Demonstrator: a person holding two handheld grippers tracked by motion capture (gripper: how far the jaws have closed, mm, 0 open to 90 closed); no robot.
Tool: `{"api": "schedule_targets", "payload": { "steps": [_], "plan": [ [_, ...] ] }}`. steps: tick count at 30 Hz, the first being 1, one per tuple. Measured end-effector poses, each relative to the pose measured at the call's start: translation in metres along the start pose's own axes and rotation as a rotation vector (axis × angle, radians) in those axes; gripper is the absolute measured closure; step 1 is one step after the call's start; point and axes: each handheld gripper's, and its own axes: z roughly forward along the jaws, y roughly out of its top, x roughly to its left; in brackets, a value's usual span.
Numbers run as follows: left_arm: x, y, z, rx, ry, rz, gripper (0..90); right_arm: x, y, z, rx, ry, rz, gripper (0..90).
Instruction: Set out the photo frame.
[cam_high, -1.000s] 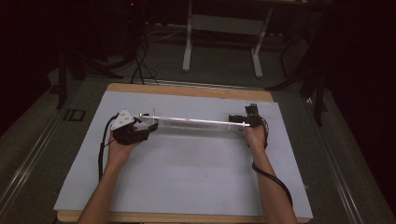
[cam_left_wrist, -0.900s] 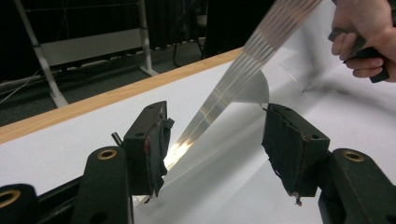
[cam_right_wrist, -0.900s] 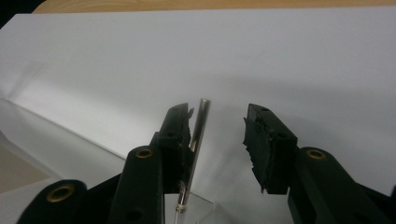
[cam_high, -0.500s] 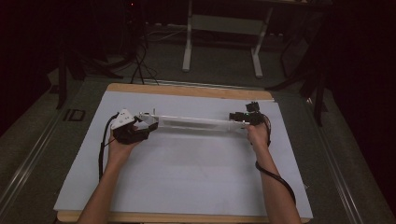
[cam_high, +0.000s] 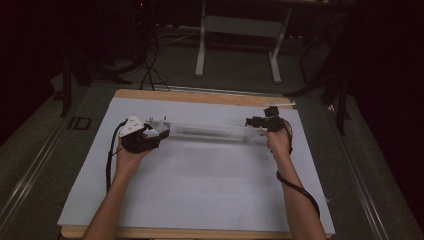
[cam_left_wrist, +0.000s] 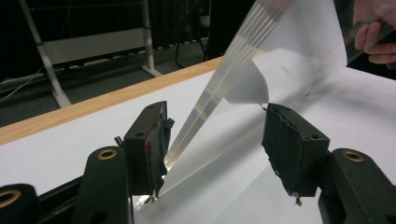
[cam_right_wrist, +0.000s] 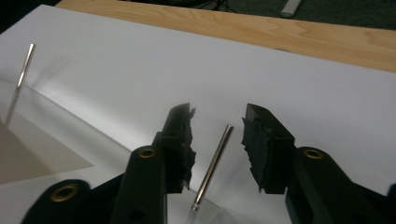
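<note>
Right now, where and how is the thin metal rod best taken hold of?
Probably at its bare end, coming in along its length from the side of the right hand-held gripper. The metal rod already lies lengthwise between its jaws, which have just been closing but do not touch it yet.

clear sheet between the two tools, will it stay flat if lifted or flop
The clear sheet probably flops: it already curls and bows where it rises off the white table cover. It looks thin and light. Its glossy, reflective face may be slippery, and the metal rod could roll.
</note>
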Motion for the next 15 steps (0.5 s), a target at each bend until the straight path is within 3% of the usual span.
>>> {"api": "schedule_targets", "payload": {
  "steps": [15],
  "plan": [
    [0.005,0.005,0.004,0.004,0.007,-0.005,43.3,0.008,0.008,-0.015,-0.025,0.004,-0.061,61.9]
  ]
}}
